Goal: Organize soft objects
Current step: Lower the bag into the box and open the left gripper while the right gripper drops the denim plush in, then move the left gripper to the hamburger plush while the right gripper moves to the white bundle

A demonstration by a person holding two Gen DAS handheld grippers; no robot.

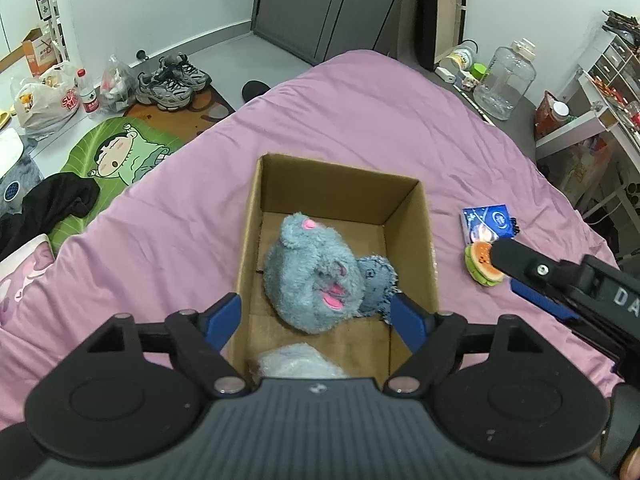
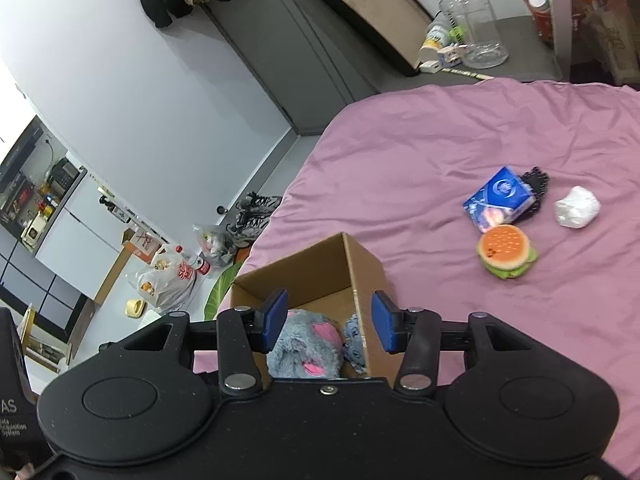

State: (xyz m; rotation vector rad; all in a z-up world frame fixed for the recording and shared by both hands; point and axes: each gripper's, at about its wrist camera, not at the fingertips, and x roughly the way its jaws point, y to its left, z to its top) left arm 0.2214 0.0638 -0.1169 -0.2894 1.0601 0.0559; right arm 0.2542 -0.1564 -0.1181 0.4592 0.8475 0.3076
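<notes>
An open cardboard box stands on the pink bed. Inside it lie a grey plush toy with pink ears, a smaller blue-grey plush piece and something white and crumpled. My left gripper hangs open above the box, its pads clear of the plush. My right gripper is open too and holds nothing; it sits over the box's right wall. To the right on the sheet lie a burger-shaped toy, a blue tissue pack and a white crumpled wad.
The pink sheet spreads wide around the box. A black item lies behind the tissue pack. On the floor to the left are shoes, plastic bags and a green cartoon mat. A clear water jug stands past the bed's far right.
</notes>
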